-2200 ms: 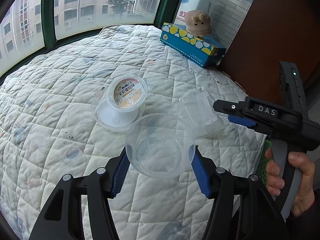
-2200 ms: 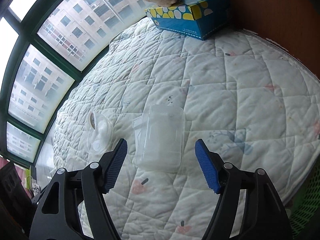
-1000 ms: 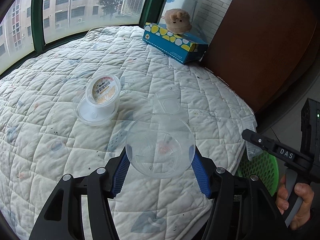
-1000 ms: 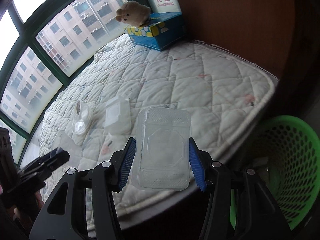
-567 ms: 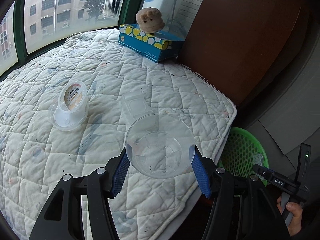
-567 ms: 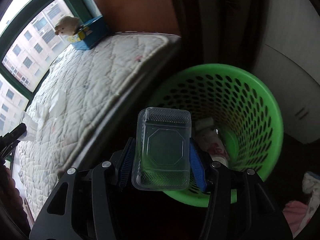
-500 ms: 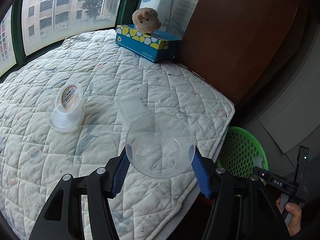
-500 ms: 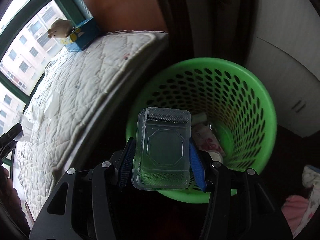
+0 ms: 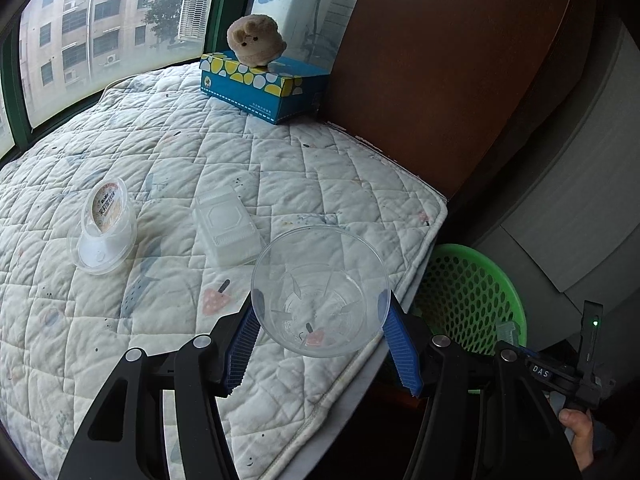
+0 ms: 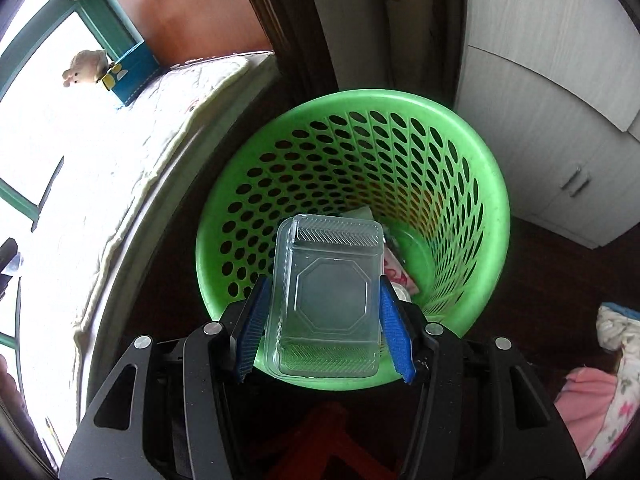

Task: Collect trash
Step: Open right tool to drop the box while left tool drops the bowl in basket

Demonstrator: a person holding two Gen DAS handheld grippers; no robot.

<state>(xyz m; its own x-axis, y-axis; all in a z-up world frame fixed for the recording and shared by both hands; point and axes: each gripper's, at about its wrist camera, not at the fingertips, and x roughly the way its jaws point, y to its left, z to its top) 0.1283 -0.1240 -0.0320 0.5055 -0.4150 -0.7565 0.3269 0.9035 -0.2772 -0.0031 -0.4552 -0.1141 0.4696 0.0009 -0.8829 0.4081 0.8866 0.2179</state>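
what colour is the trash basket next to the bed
Bright green, with a grid of holes. The basket shows best in the right wrist view.

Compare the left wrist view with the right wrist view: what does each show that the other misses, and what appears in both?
Only the left wrist view shows the left gripper clamped on a clear round cup, a lidded dessert cup and a second clear tray lying on the quilt.

Only the right wrist view shows the basket's inside, with wrappers at the bottom, and the right gripper's blue pads beside the clear rectangular tray over it.

Both show the green basket, quilted mattress, blue tissue box and plush toy.
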